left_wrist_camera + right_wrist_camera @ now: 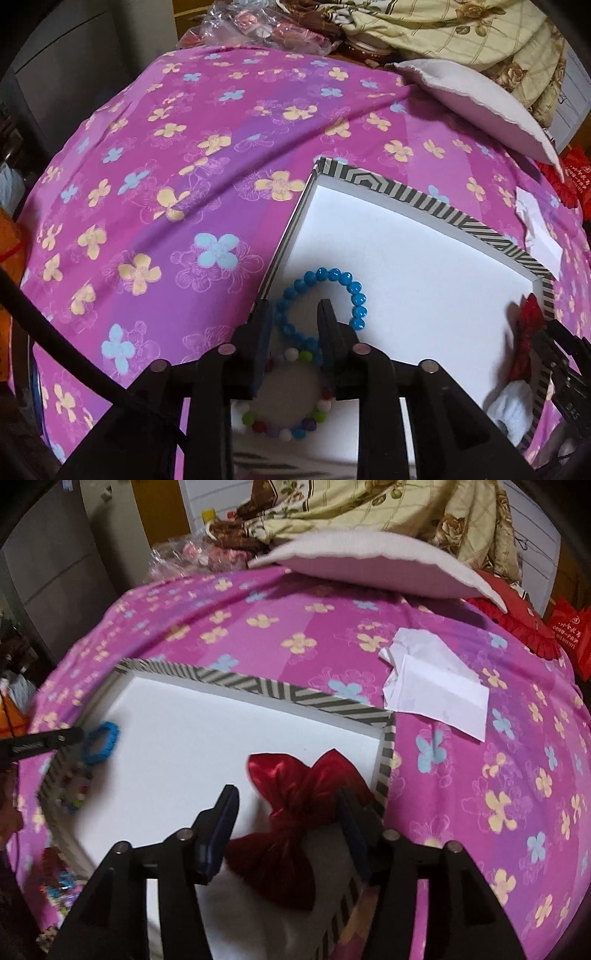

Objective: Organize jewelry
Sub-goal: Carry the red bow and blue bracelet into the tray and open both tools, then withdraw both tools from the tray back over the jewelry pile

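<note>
Left wrist view: a pink floral bedsheet [155,177] carries a shallow white tray with a striped rim [406,192]. Inside, toward 7 o'clock, lie a blue bead bracelet [354,295] and a multicolour bead bracelet [306,424], overlapping. The left gripper [293,325] stands parted, pressing on nothing, one finger inside the blue loop. The right gripper [288,805] stands wide, straddling a red satin pouch [295,805] at the tray's 4 o'clock corner without clamping it.

Risk: withdrawing the left finger through the loop could snag the beads and drag both bracelets. The pouch sits against the rim; a brush could tip it over the rim.
</note>
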Available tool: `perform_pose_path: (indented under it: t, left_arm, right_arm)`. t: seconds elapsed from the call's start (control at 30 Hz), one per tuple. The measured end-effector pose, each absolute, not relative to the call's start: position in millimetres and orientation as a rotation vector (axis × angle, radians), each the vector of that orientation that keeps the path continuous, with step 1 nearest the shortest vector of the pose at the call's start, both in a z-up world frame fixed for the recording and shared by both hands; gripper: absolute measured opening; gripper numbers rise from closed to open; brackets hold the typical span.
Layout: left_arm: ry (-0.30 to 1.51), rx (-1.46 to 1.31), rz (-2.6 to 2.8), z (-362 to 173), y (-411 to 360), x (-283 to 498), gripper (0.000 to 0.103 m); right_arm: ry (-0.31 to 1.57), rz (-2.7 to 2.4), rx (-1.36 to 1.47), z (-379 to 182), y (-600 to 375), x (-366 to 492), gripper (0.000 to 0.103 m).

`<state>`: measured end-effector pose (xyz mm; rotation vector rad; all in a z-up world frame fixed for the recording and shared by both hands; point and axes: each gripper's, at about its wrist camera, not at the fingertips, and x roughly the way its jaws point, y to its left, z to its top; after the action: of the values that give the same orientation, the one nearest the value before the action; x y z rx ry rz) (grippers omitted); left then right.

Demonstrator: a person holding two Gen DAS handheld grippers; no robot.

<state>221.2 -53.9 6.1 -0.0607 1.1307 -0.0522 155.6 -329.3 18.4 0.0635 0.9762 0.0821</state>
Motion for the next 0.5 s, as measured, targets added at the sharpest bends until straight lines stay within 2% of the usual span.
perform_pose_path:
  t: [0.07,0.27,0.5]
  left_arm:
    - [1.108,-0.068,-0.066,15.8,-52.7,212.4,0.045]
    - [1.018,-0.050,-0.078,52.9,-46.2,165.9,0.045]
    - [0.956,-0.031,-0.062,69.8,-26.6,102.3,0.045]
  right_arm:
    - [0.942,0.082,0.080,31.1,-330.5,141.6,0.063]
    - [0.841,0.067,0.093,67.8,-329.7,88.5,0.069]
    - [0.822,0.093,0.130,77.3,-321.7,31.8,0.069]
